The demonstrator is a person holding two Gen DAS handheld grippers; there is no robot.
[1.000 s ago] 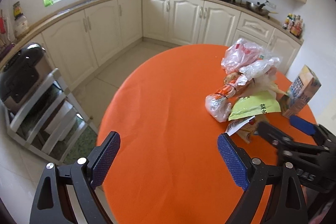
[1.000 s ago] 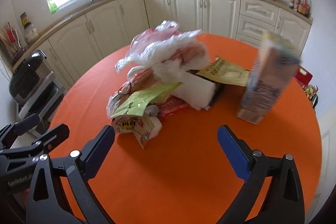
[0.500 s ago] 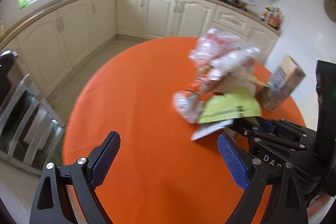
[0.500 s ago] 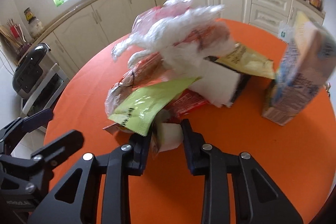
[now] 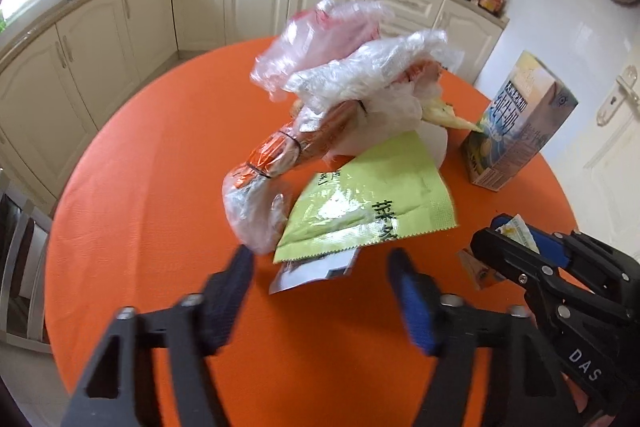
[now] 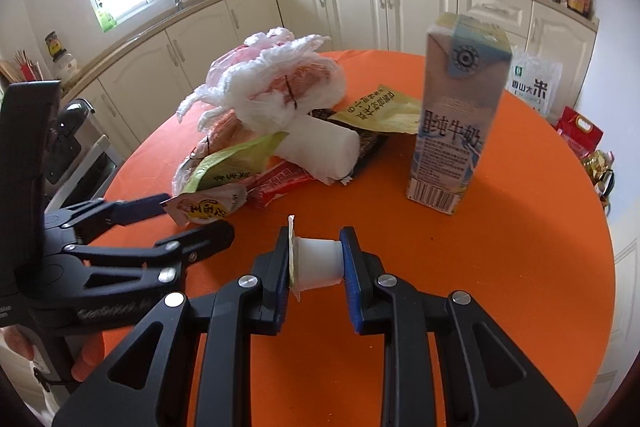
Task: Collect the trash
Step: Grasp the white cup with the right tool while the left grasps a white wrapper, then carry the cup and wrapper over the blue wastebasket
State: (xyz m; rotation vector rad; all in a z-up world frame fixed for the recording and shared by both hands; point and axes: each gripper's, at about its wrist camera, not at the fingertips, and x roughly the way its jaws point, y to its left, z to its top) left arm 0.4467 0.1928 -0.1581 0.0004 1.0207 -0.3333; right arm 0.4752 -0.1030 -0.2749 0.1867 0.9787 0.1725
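Two claws narrowed, right claw (image 6: 316, 259) now clamping small cup (image 6: 318, 261).

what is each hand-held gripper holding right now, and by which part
Right hand-held gripper: small white cup, clamped lid end to base. Left hand-held gripper: nothing held; jaws just closing around the wrapper.

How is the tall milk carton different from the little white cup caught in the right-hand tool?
The milk carton stands upright on the orange table, untouched; the white cup lies sideways, pinched between the pads of the right tool. The carton is a tall, printed box; the cup is short, round and plain white, with a foil lid flap. Both look like empty packaging.
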